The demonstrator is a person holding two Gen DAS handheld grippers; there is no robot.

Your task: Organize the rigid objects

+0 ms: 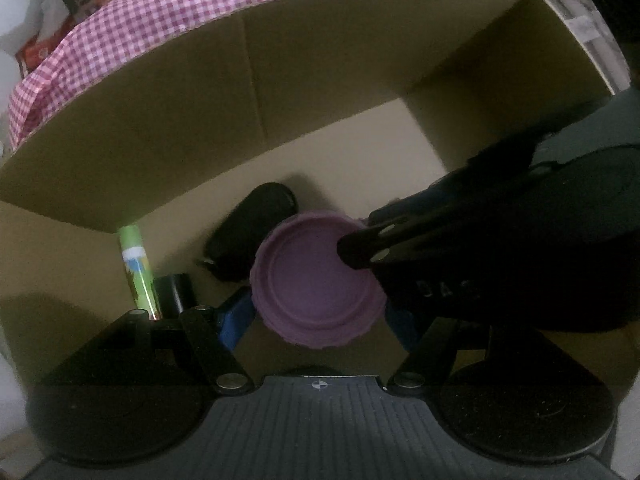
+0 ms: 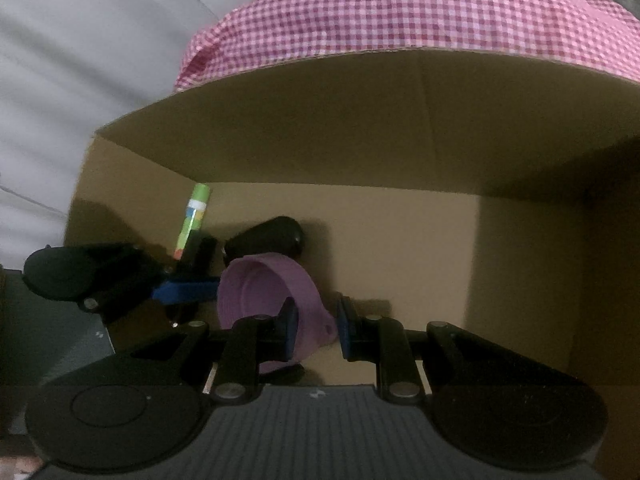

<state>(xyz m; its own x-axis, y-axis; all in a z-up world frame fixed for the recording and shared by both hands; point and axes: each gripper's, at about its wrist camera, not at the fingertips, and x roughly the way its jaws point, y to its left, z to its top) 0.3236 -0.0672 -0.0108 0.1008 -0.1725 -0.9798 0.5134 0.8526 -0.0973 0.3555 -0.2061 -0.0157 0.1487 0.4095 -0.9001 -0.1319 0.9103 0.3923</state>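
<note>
A purple plastic bowl point(image 1: 320, 284) is inside an open cardboard box point(image 1: 160, 152), tilted on its side. My left gripper point(image 1: 316, 320) has its blue fingers point(image 1: 234, 320) on either side of the bowl, shut on it. My right gripper point(image 2: 316, 328) straddles the bowl's rim point(image 2: 316, 320) with its blue pads a little apart; it looks open. In the right wrist view the bowl point(image 2: 264, 292) shows its hollow side, and the left gripper's blue finger point(image 2: 188, 290) touches its left edge.
On the box floor lie a green tube point(image 1: 136, 268), a small black cylinder point(image 1: 174, 292) and a black oval object point(image 1: 256, 224). A pink checked cloth point(image 2: 400, 16) lies behind the box point(image 2: 400, 120). The box floor to the right is bare.
</note>
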